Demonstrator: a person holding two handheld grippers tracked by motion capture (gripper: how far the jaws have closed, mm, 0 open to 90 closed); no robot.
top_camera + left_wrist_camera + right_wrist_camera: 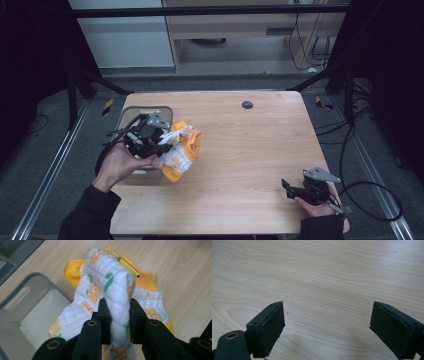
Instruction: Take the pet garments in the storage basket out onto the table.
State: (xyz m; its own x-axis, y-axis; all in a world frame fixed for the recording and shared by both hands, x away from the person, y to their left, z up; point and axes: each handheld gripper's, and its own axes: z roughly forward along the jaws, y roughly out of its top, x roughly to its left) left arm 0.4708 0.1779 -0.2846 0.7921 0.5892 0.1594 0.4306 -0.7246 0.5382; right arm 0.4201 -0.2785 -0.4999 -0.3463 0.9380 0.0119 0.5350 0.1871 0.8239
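A small quilted garment (181, 148), white with orange and green prints and yellow trim, hangs bunched at the table's left side beside a grey bin (131, 116). My left gripper (162, 148) is shut on a thick fold of that garment (117, 297); the jaws pinch the white quilted cloth from both sides (119, 315). The grey bin (22, 315) lies just left of the cloth in the left gripper view. My right gripper (289, 187) rests low near the table's front right corner, open with bare wood between its jaws (327, 322).
The wooden table (240, 150) has a small dark round mark (247, 104) near its far edge. Cables trail on the floor to the right of the table. A metal frame and rails run along both sides.
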